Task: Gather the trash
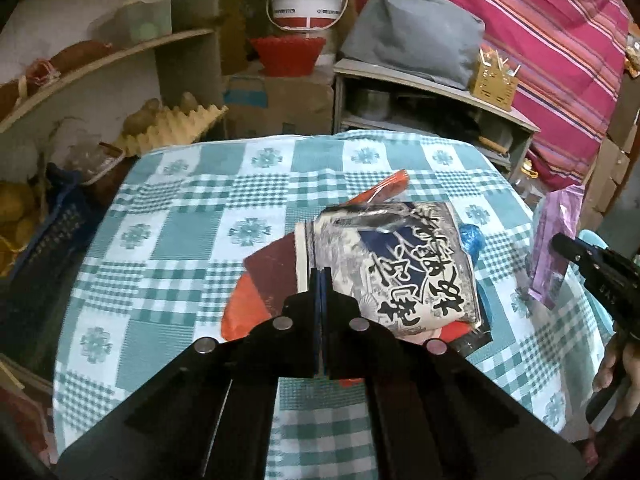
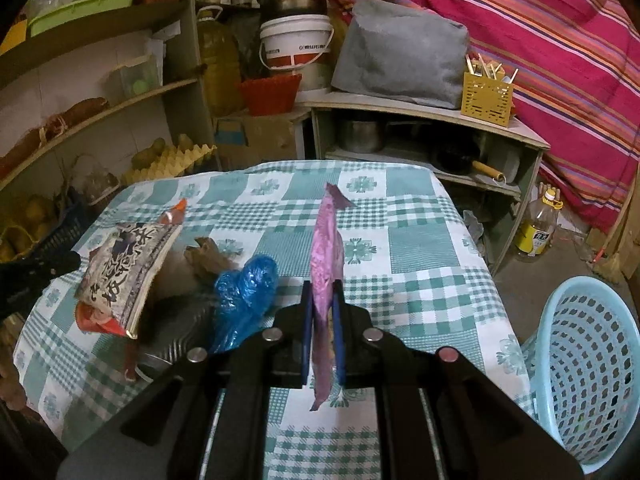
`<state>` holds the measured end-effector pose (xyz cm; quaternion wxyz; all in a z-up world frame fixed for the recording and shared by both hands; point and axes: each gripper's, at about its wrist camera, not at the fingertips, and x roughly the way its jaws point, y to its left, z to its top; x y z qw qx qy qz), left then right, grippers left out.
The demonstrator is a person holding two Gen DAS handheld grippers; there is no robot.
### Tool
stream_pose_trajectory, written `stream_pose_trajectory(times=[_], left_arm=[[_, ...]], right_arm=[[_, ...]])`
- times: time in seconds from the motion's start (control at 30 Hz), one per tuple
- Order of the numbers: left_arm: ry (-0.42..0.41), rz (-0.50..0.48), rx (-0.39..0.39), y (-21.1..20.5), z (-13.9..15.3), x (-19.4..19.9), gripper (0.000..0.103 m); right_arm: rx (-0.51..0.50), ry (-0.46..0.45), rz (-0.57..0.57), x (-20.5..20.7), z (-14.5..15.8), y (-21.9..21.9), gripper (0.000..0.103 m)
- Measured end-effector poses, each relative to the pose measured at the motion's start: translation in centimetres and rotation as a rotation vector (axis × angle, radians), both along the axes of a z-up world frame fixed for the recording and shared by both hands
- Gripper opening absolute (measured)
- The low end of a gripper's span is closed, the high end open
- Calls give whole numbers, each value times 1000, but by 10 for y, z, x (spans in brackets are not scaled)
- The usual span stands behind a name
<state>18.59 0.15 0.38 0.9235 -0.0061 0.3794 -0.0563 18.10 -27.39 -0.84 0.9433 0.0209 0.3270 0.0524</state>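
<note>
Trash lies on the checked tablecloth [image 1: 168, 240]: the left gripper [image 1: 321, 276] is clamped on the edge of a printed snack bag [image 1: 400, 264], beside a crumpled blue plastic bag [image 2: 244, 292]. Lifted above the cloth, a purple wrapper [image 2: 326, 256] is pinched in the right gripper [image 2: 322, 300], near the pale blue basket [image 2: 592, 360].

Blue basket [image 2: 588, 376] is cut off at right.

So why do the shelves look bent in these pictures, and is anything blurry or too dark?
Left wrist view: the wide lens bows the shelf and darkens the corners; the printed packet held in the left tongs looks slightly smeared. Right wrist view: same curving on the shelf, dim warm light, yet the purple wrapper in the right tongs and the blue basket stay sharp.
</note>
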Motion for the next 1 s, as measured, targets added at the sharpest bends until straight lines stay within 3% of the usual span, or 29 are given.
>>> stream_pose_trajectory(times=[0.07,0.1,0.17,0.4,0.57,0.77,0.8,0.87,0.93,0.97,1.0], left_arm=[[-6,-2,12,-4,2,-4,20],[-14,-2,18,-7,3,-6,52],[-54,4,37,-14,5,-12,83],[-44,-2,67,-40,-3,-3,97],[-32,-33,105,-58,-18,1,98],[-3,-26,93,-54,-32,11,97],[-2,-27,78,-52,-32,12,93],[7,-39,38,-46,-31,14,75],[16,-41,12,-42,-30,15,53],[17,-39,-2,-39,-30,16,48],[17,-34,-8,-36,-29,16,34]], right_arm=[[3,-2,-1,-1,1,-2,9],[3,-3,-1,-3,0,-3,9],[4,-4,-2,-3,1,-4,9],[7,-1,-12,-6,0,-10,9],[16,21,-29,-3,-6,-17,9],[9,31,-31,0,-11,-17,9],[9,31,-31,0,-11,-17,9],[6,33,-30,1,-13,-16,9],[2,36,-28,2,-15,-15,9],[1,38,-27,3,-16,-14,9],[-1,40,-26,4,-17,-14,9]])
